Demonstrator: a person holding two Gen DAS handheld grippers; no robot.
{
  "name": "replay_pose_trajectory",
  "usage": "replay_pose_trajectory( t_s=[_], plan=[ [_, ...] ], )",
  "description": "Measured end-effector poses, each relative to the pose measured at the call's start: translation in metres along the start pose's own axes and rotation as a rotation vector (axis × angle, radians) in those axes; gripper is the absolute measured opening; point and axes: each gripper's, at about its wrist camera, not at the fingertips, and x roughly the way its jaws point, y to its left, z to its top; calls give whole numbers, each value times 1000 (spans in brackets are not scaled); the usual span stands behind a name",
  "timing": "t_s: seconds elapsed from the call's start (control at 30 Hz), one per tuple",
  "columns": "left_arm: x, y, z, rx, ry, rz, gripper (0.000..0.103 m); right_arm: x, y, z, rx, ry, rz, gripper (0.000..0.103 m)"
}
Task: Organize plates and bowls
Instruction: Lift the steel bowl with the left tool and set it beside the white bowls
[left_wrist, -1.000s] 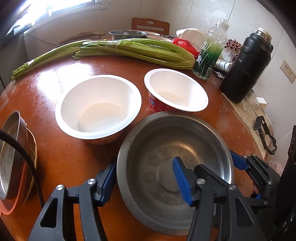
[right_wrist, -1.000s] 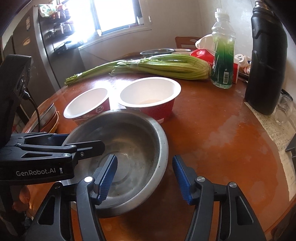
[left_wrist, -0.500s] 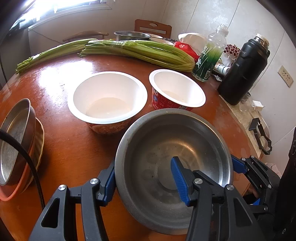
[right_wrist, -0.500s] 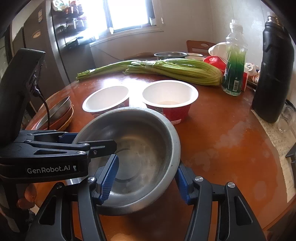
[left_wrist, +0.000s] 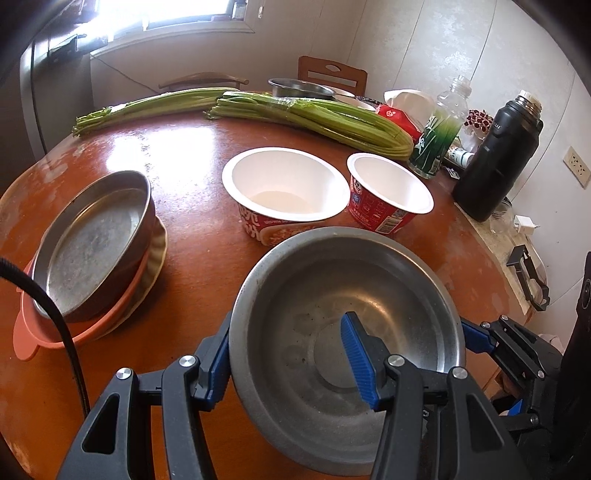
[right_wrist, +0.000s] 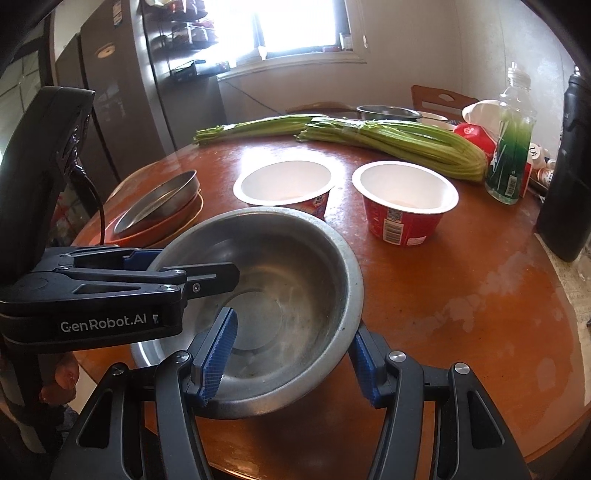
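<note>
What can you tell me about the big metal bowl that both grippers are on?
The steel bowl is round, deep, dull grey and scuffed, with a flat circular base, a thin rolled rim and nothing inside. It tilts slightly above the brown table, near two white-lined noodle cups. The left gripper and right gripper each clamp its wall, one blue pad inside, one outside.

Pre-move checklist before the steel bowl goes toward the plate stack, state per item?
1. Left gripper on steel bowl rim, one finger inside, one outside: ok.
2. Right gripper on the opposite rim: ok.
3. Bowl level: not ok, it tilts.
4. Bowl empty: ok.
5. Bowl clear of paper bowls: cannot tell; rim overlaps them in view.
6. Plate stack top free: ok; metal pan sits tilted.
</note>
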Motion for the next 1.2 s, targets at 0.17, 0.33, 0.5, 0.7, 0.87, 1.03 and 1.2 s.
replay_pose_trajectory(
  t_s=[0.17, 0.33, 0.5, 0.7, 0.87, 1.03, 1.2],
  plan=[
    [0, 5, -5, -12, -2, 10, 55, 3, 5, -1, -7, 10, 2, 61],
    [1, 5, -8, -3, -8, 31, 55, 5, 8, 0, -13, 18, -2, 61],
    [3, 8, -9, -4, -5, 33, 55, 9, 10, -2, -9, 28, -2, 61],
    [7, 9, -11, 1, -7, 53, 55, 14, 11, -3, -8, 47, 5, 61],
    [7, 9, -11, 13, -15, 61, 55, 17, 10, -2, -8, 48, 4, 61],
    [7, 9, -11, 20, -22, 63, 55, 19, 8, -1, -4, 54, 18, 61],
    [3, 9, -9, 23, -39, 56, 55, 19, 3, 2, 10, 53, 26, 61]
  ],
)
